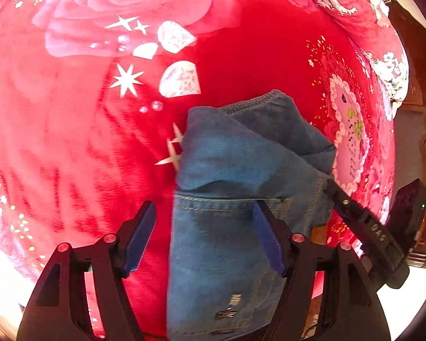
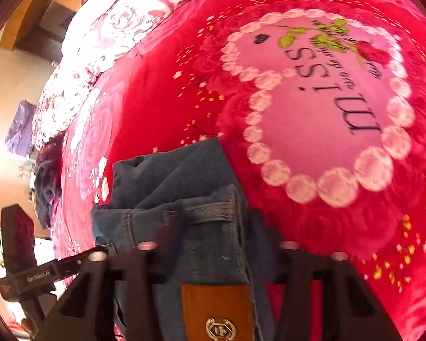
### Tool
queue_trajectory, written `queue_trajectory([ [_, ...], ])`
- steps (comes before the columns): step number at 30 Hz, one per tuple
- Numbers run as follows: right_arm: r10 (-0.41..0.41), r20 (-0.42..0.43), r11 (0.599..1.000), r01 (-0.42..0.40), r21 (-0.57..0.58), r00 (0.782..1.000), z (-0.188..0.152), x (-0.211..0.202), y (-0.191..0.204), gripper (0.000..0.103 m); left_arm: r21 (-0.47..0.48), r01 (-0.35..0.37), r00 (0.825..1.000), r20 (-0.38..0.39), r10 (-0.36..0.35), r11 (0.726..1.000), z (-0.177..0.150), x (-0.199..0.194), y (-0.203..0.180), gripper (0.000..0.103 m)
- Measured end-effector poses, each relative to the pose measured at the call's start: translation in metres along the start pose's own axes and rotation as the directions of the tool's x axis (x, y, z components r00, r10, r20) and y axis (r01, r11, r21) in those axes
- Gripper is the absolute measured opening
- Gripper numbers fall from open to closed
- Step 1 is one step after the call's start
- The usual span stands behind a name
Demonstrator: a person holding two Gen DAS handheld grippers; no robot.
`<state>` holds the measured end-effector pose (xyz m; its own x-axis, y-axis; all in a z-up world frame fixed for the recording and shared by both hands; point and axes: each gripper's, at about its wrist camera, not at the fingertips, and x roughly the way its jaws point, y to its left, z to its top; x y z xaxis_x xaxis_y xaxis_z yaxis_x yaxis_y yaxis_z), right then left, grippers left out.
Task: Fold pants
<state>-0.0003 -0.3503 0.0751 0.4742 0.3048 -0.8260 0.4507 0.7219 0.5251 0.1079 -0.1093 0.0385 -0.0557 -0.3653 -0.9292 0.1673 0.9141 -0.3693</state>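
**Folded jeans under both tools on the red blanket**

Nearest us, the left tool stands wide apart, its blue pads gripping nothing; the right-hand pad rests over the denim. In the right wrist view the right tool straddles the waistband, but blur keeps us from telling how far it is spread. The blue jeans lie folded at 6 o'clock, a tan leather patch closest. Beyond, at 12 o'clock, spreads the red rose blanket with a pearl-edged heart at 1 o'clock.
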Motion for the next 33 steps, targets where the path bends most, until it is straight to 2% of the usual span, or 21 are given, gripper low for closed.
queue_trajectory([
  [1,-0.01,0.009,0.999,0.01,-0.033,1.0,0.001,-0.002,0.009,0.028,-0.01,0.023,1.0,0.005,-0.023,1.0,0.0,-0.004,0.0,0.053],
  [2,-0.004,0.025,0.997,0.006,-0.071,1.0,0.001,-0.007,0.017,0.025,-0.018,0.023,1.0,0.019,-0.022,1.0,0.0,-0.007,0.0,0.053],
  [3,0.007,0.052,0.994,-0.001,-0.109,0.999,-0.001,-0.015,0.024,0.016,-0.032,0.028,0.999,0.044,-0.026,0.999,0.001,-0.009,0.001,0.053],
  [4,0.012,0.08,0.991,-0.001,-0.137,0.997,-0.003,-0.022,0.029,0.014,-0.047,0.027,0.998,0.064,-0.024,0.999,0.002,-0.009,0.005,0.049],
  [6,0.003,0.114,0.991,0.013,-0.133,0.993,-0.003,-0.026,0.028,0.014,-0.088,0.01,0.997,0.082,-0.003,0.996,0.011,-0.002,0.016,0.038],
  [9,-0.075,0.076,0.988,0.085,-0.128,0.994,0.003,-0.005,0.019,0.014,-0.146,0.046,0.998,0.053,-0.038,0.988,0.022,0.007,0.027,0.038],
  [11,-0.108,0.047,0.984,0.113,-0.135,0.993,0.006,0.006,0.013,0.022,-0.124,0.029,0.999,0.047,-0.023,0.992,0.023,0.002,0.023,0.038],
  [14,-0.077,0.058,0.994,0.082,-0.078,0.995,0.008,-0.004,0.006,0.026,-0.064,-0.01,0.998,0.068,0.015,0.998,0.018,-0.015,0.021,0.038],
  [17,-0.01,0.12,0.998,0.017,-0.053,0.993,0.003,-0.032,0.005,0.027,-0.065,0.049,0.998,0.054,-0.045,0.997,0.003,-0.026,0.028,0.038],
  [20,0.074,0.135,0.992,-0.059,-0.115,0.988,-0.009,-0.046,0.017,0.027,-0.056,0.115,0.993,0.027,-0.114,0.992,-0.013,-0.028,0.021,0.038],
  [21,0.088,0.125,0.988,-0.071,-0.134,0.988,-0.014,-0.045,0.022,0.027,-0.043,0.129,0.991,0.035,-0.128,0.991,-0.019,-0.029,0.017,0.041],
  [22,0.091,0.112,0.986,-0.074,-0.15,0.989,-0.018,-0.04,0.024,0.027,-0.026,0.122,0.991,0.054,-0.121,0.992,-0.024,-0.028,0.013,0.05],
  [23,0.074,0.105,0.986,-0.058,-0.155,0.992,-0.022,-0.035,0.027,0.027,0.001,0.092,0.993,0.071,-0.092,0.996,-0.028,-0.025,0.008,0.053],
  [24,0.039,0.083,0.987,-0.026,-0.156,0.996,-0.024,-0.024,0.024,0.027,0.033,0.037,0.995,0.087,-0.04,0.999,-0.031,-0.019,0.002,0.054],
  [25,-0.005,0.052,0.989,0.013,-0.148,0.999,-0.025,-0.012,0.021,0.019,0.076,-0.042,0.994,0.1,0.035,0.996,-0.032,-0.01,-0.003,0.055],
  [26,-0.041,0.012,0.989,0.042,-0.142,0.999,-0.027,0.002,0.016,0.019,0.127,-0.117,0.989,0.108,0.103,0.985,-0.032,0.001,-0.008,0.059],
  [27,-0.038,0.014,0.988,0.04,-0.149,0.999,-0.029,0.008,0.013,0.018,0.155,-0.155,0.985,0.105,0.14,0.976,-0.031,0.01,-0.008,0.068],
  [28,-0.038,0.03,0.987,0.042,-0.157,0.999,-0.028,0.004,0.015,0.019,0.147,-0.153,0.986,0.096,0.139,0.977,-0.028,0.013,-0.005,0.071],
  [30,-0.029,0.022,0.99,0.031,-0.136,0.999,-0.028,-0.005,0.019,0.026,0.066,-0.076,0.996,0.06,0.072,0.995,-0.026,0.002,0.007,0.07],
  [32,0.019,0.04,0.99,-0.014,-0.138,0.999,-0.033,-0.026,0.021,0.03,0.03,-0.019,0.999,0.043,0.017,0.999,-0.03,-0.013,0.018,0.069],
  [33,0.051,0.047,0.988,-0.044,-0.145,0.998,-0.038,-0.037,0.02,0.037,0.041,0.004,0.999,0.045,-0.006,0.999,-0.036,-0.021,0.021,0.068],
])
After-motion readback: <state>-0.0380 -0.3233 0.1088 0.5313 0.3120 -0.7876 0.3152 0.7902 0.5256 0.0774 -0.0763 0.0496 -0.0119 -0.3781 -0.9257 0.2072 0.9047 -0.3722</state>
